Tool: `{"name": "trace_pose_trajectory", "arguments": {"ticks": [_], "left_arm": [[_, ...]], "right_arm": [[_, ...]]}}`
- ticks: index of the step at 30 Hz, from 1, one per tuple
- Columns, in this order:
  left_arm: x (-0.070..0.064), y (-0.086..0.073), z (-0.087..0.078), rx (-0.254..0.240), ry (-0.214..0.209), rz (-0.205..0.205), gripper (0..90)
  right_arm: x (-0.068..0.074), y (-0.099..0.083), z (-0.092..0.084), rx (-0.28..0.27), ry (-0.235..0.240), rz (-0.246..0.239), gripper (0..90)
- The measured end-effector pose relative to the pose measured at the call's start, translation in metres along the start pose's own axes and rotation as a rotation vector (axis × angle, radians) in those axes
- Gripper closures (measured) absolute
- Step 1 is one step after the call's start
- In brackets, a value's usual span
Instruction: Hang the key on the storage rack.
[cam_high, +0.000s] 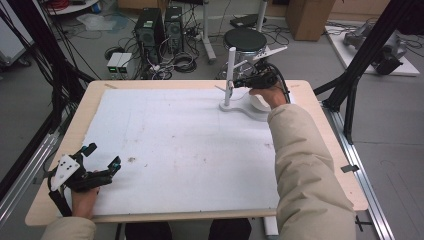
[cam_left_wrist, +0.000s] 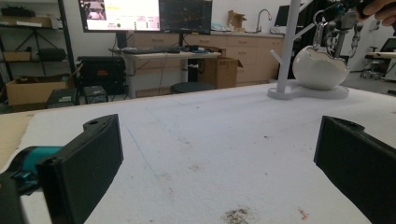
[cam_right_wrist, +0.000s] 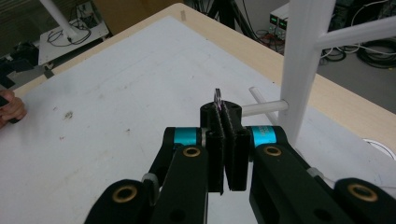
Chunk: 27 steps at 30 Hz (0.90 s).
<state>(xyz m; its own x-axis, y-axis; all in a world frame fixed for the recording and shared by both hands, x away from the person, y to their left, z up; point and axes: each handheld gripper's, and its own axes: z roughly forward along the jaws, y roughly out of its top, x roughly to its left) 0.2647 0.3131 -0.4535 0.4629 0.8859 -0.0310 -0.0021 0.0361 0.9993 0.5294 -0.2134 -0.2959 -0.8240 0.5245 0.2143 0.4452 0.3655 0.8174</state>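
Two claws are at work over the desk (cam_high: 320, 150), and they are well apart. The right claw (cam_right_wrist: 226, 122) is at the far right of the desk, beside the white stand (cam_high: 230, 75). Its jaws are clenched on a thin metal ring (cam_right_wrist: 217, 97), which stands up between the tips. In the left gripper view, a short chain (cam_left_wrist: 327, 32) hangs down from this claw, above the white egg-shaped bowl (cam_left_wrist: 320, 70) on the stand's base. The ring is near one small peg (cam_right_wrist: 264, 107) of the stand, but it is not on the peg.

The left claw (cam_high: 102, 156) rests at the near left corner of the desk, released, with its jaws wide apart and nothing between them.

I judge that the picking up is done and the carrying is almost done. What is left is to slide the ring over the peg and let go.
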Motion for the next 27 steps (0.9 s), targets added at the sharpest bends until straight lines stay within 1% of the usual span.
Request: {"name": "trace_pose_trajectory", "arguments": {"ticks": [1,5,8,9,11,12,14,17,21,22,24,25,27], "left_arm": [[0.0,0.0,0.0,0.002,0.0,0.001,1.7],[0.0,0.0,0.0,0.003,0.0,0.001,1.7],[0.0,0.0,0.0,0.003,-0.001,0.001,1.7],[0.0,0.0,0.0,0.003,-0.001,0.001,1.7],[0.0,0.0,0.0,0.003,0.001,0.002,1.7],[0.0,0.0,0.0,0.003,-0.001,0.001,1.7],[0.0,0.0,0.0,0.003,0.0,0.001,1.7],[0.0,0.0,0.0,0.002,0.0,0.001,1.7],[0.0,0.0,0.0,0.003,0.001,0.005,1.7],[0.0,0.0,0.0,0.001,0.001,0.004,1.7],[0.0,0.0,0.0,0.001,0.002,0.005,1.7],[0.0,0.0,0.0,0.001,0.001,0.005,1.7],[0.0,0.0,0.0,0.001,0.002,0.004,1.7]], "right_arm": [[-0.001,0.0,0.001,0.002,-0.003,0.009,88.8],[-0.003,-0.001,0.004,-0.001,-0.011,-0.001,88.8],[-0.006,-0.002,0.005,-0.002,-0.024,0.01,88.8],[-0.007,-0.003,0.006,0.0,-0.021,0.017,88.8],[-0.008,-0.003,0.007,0.002,-0.03,0.019,88.8],[-0.009,-0.004,0.008,0.004,-0.025,0.022,88.8],[-0.01,-0.004,0.009,0.002,-0.031,0.018,88.8],[-0.011,-0.005,0.011,0.007,-0.034,0.026,88.7],[-0.015,-0.006,0.015,-0.003,-0.052,0.022,88.7],[-0.016,-0.006,0.016,0.001,-0.053,0.032,88.7],[-0.016,-0.007,0.017,0.002,-0.056,0.033,88.7],[-0.018,-0.007,0.018,0.0,-0.066,0.025,88.7],[-0.018,-0.008,0.019,0.004,-0.072,0.03,88.7]]}}
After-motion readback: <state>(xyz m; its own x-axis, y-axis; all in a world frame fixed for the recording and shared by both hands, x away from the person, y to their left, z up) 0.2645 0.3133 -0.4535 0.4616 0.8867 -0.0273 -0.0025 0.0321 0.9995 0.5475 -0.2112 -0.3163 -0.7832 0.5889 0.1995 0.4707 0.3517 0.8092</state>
